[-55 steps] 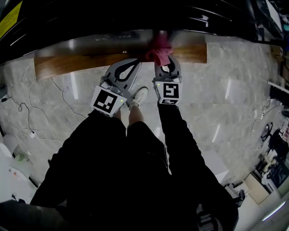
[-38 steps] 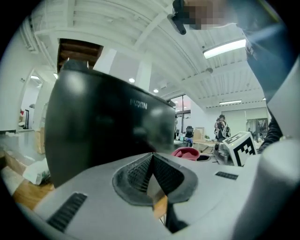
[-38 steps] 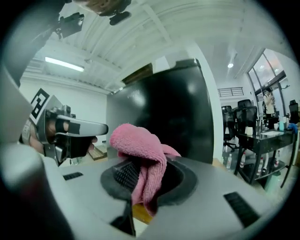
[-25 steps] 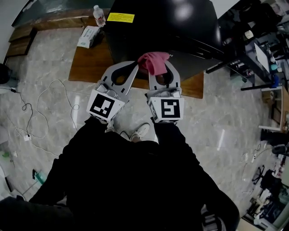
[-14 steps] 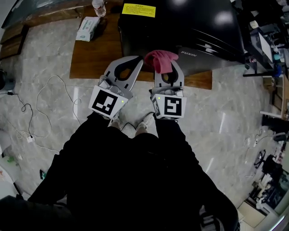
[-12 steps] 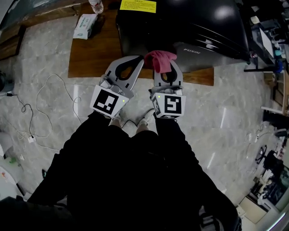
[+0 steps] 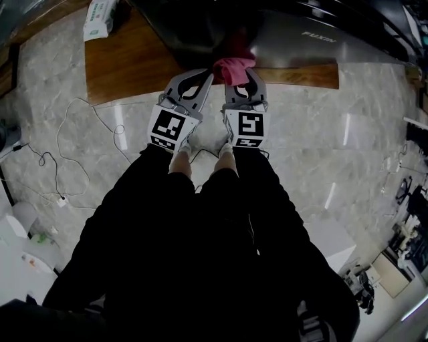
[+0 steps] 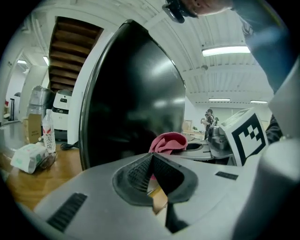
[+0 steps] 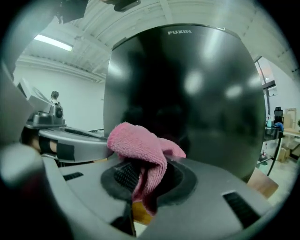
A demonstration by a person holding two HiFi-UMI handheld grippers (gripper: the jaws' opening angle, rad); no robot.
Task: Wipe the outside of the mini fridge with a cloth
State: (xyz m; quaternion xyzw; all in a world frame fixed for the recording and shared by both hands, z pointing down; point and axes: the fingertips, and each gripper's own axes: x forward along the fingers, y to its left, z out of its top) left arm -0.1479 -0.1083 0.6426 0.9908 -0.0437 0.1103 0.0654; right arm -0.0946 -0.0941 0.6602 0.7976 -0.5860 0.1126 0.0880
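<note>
The black mini fridge (image 7: 200,23) stands on a low wooden platform (image 7: 134,63), and its glossy front fills the right gripper view (image 9: 187,93). My right gripper (image 7: 239,72) is shut on a pink cloth (image 7: 234,67), which bunches over the jaws (image 9: 140,145) right in front of the fridge's lower front. Whether the cloth touches the fridge I cannot tell. My left gripper (image 7: 206,75) is shut with nothing in it, just left of the cloth (image 8: 168,142) and beside the fridge's side (image 8: 131,103).
A tissue pack (image 7: 100,13) lies on the platform's left end, next to a water bottle (image 8: 47,131). White cables (image 7: 73,153) trail over the marble floor at left. My legs and shoes are below the grippers. Cluttered desks (image 7: 408,227) line the right side.
The head view has tipped down, so the fridge sits higher in frame. Both grippers have drawn closer together, and the cloth stays held at the fridge's lower front.
</note>
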